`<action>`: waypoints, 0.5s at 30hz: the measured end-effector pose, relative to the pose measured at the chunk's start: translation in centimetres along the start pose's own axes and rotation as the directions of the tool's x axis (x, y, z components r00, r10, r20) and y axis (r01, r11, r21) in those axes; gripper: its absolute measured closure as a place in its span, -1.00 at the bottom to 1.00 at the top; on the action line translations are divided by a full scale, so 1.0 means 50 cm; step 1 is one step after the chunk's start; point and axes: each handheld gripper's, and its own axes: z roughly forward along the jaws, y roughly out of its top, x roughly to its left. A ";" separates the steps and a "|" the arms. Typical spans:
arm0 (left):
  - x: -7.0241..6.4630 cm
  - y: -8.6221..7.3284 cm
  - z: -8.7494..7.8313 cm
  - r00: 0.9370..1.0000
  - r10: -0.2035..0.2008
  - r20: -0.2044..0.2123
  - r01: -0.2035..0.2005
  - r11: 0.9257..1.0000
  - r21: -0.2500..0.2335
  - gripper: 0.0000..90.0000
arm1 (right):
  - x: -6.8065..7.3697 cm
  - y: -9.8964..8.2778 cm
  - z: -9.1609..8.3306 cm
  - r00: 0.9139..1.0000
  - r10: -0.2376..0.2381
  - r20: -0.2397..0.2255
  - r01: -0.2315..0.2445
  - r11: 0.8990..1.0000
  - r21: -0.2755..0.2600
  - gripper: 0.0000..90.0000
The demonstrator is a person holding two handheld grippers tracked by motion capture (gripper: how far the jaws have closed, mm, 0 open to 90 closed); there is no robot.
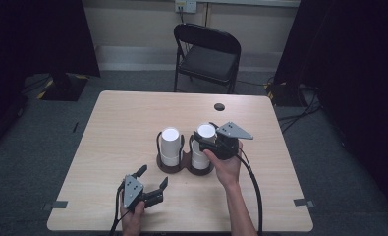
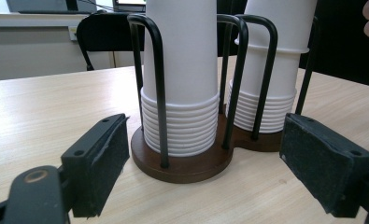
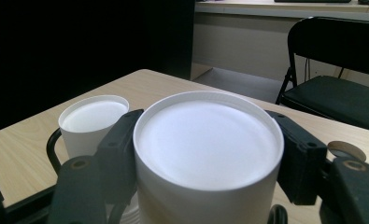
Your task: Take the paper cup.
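Observation:
Two stacks of upside-down white paper cups stand in a black wire holder with a brown wooden base (image 1: pixel 174 168) at mid-table. My right gripper (image 1: pixel 206 135) is shut on the top cup (image 3: pixel 210 154) of the right stack (image 1: pixel 205 132), its jaws pressed against both sides of the cup. The left stack (image 1: pixel 170 145) stands free beside it, seen again as the smaller left stack (image 3: pixel 92 119). My left gripper (image 1: pixel 153 175) rests open near the table's front edge, pointing at the holder base (image 2: pixel 182 165). Its wide-apart jaws frame the near stack (image 2: pixel 187 70) and the far stack (image 2: pixel 273 60).
A black folding chair (image 1: pixel 208 54) stands beyond the table's far edge. A round cable hole (image 1: pixel 219 106) sits near the back of the table. Tape marks (image 1: pixel 59 204) lie at the front corners. Bare tabletop (image 1: pixel 118 123) spreads left of the holder.

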 end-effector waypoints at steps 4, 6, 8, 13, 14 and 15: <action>-0.002 0.001 0.002 1.000 0.020 0.012 -0.021 1.000 0.011 -0.64 | -0.001 0.008 -0.005 1.000 0.010 -0.004 -0.010 1.000 -0.010 -0.25; -0.003 0.001 0.003 1.000 0.017 0.010 -0.017 1.000 0.016 -0.64 | -0.001 0.013 -0.006 1.000 0.007 -0.006 -0.007 1.000 -0.020 -0.25; -0.001 0.002 0.004 1.000 0.017 0.007 -0.017 1.000 0.021 -0.64 | 0.000 0.018 -0.009 1.000 0.009 -0.005 -0.009 1.000 -0.023 -0.25; -0.001 0.001 0.004 1.000 0.001 0.008 -0.001 1.000 0.015 -0.64 | 0.000 0.031 -0.014 1.000 0.013 -0.006 -0.013 0.999 -0.036 -0.25; -0.001 0.001 0.004 1.000 0.001 0.008 -0.001 1.000 0.015 -0.64 | 0.000 0.031 -0.014 1.000 0.013 -0.006 -0.013 0.999 -0.036 -0.25; -0.001 0.001 0.004 1.000 0.006 0.009 -0.007 1.000 0.017 -0.64 | 0.002 0.035 -0.014 1.000 0.001 0.000 -0.001 0.999 -0.036 -0.25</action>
